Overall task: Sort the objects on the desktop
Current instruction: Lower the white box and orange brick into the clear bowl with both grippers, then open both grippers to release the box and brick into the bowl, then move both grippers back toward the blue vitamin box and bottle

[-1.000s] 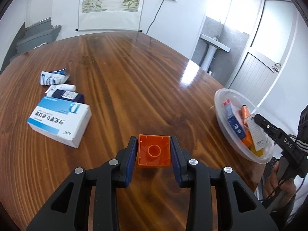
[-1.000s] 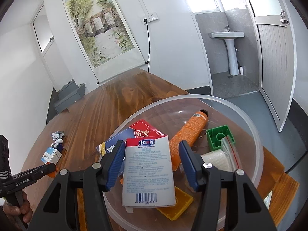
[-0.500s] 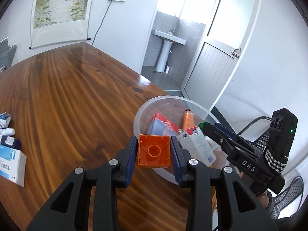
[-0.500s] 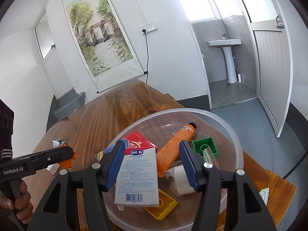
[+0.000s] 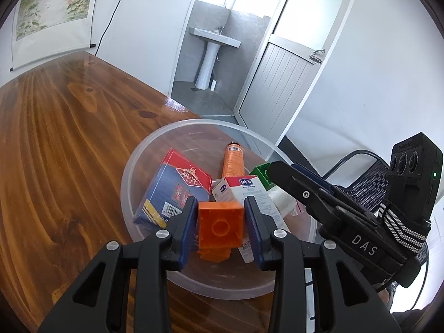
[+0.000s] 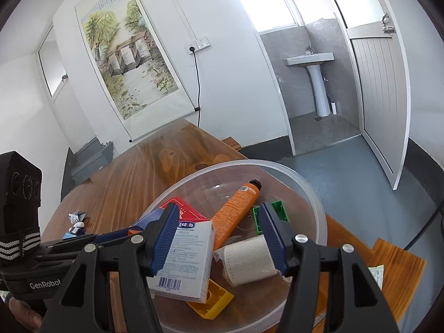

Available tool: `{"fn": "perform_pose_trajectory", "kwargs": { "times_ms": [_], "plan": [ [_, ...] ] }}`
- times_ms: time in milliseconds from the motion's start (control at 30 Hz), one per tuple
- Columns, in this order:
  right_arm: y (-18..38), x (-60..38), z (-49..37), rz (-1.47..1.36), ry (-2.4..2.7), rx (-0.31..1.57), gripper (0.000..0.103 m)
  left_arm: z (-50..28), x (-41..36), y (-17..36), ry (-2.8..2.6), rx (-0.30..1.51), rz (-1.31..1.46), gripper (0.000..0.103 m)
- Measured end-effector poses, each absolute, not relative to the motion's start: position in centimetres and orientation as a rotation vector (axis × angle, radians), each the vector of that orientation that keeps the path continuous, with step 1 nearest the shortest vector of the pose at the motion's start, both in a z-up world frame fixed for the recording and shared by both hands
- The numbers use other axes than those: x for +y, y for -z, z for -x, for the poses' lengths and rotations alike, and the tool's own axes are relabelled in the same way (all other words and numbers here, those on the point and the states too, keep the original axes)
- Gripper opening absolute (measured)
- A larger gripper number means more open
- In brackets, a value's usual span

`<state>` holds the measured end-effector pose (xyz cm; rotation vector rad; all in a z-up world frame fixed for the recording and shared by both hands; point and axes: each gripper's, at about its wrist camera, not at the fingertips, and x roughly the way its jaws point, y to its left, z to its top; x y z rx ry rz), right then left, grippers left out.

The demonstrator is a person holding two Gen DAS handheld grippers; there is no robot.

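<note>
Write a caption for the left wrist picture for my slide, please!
Left gripper, fingers opening, lets the orange block go over the clear bowl of sorted things.

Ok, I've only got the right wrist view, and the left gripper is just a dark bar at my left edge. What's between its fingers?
Observer: An orange block. The left gripper has its jaws opening, and the pads look just clear of the block.
Operator: Is it over the bowl?
Observer: It looks so. In the left wrist view the block sits inside the outline of the clear bowl, on its near side, in front of the blue-and-red box and the white box.
</note>
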<state>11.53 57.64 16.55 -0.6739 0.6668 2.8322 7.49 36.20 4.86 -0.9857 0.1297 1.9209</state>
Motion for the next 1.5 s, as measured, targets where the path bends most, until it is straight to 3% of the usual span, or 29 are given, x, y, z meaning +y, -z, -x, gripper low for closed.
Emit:
{"fn": "perform_pose_trajectory", "kwargs": {
  "times_ms": [33,100,333,400,467,600,933,1300,1500],
  "plan": [
    [-16.5,57.7,-11.5,0.67,-2.829,0.675,0.065,-7.5,36.2,-4.6,-1.922,0.123,0.991,0.057],
    [-16.3,57.9,-11.4,0.664,-2.814,0.691,0.065,-7.4,36.0,-4.5,-1.926,0.105,0.988,0.063],
    [-17.3,57.6,-10.8,0.61,-2.811,0.687,0.066,-8.4,33.5,-5.9,-2.002,0.133,0.914,0.063],
    [-17.7,57.3,-10.7,0.577,-2.808,0.676,0.076,-8.5,32.4,-6.5,-2.044,0.145,0.89,0.063],
    [-18.4,56.6,-10.2,0.545,-2.812,0.656,0.079,-8.3,31.2,-7.0,-2.099,0.154,0.869,0.063],
    [-19.2,54.9,-9.1,0.529,-2.835,0.605,0.079,-7.6,28.1,-7.5,-2.258,0.161,0.841,0.076],
    [-20.0,48.8,-7.0,0.601,-2.947,0.487,0.081,-6.2,20.0,-7.4,-2.571,0.171,0.843,0.079],
    [-20.1,42.3,-5.6,0.69,-3.048,0.367,0.085,-4.9,12.9,-6.7,-2.705,0.046,0.911,0.084],
    [-19.9,39.5,-3.5,0.827,-3.086,0.407,0.085,-3.4,10.1,-6.2,-2.776,0.054,0.979,0.084]
  ]
}}
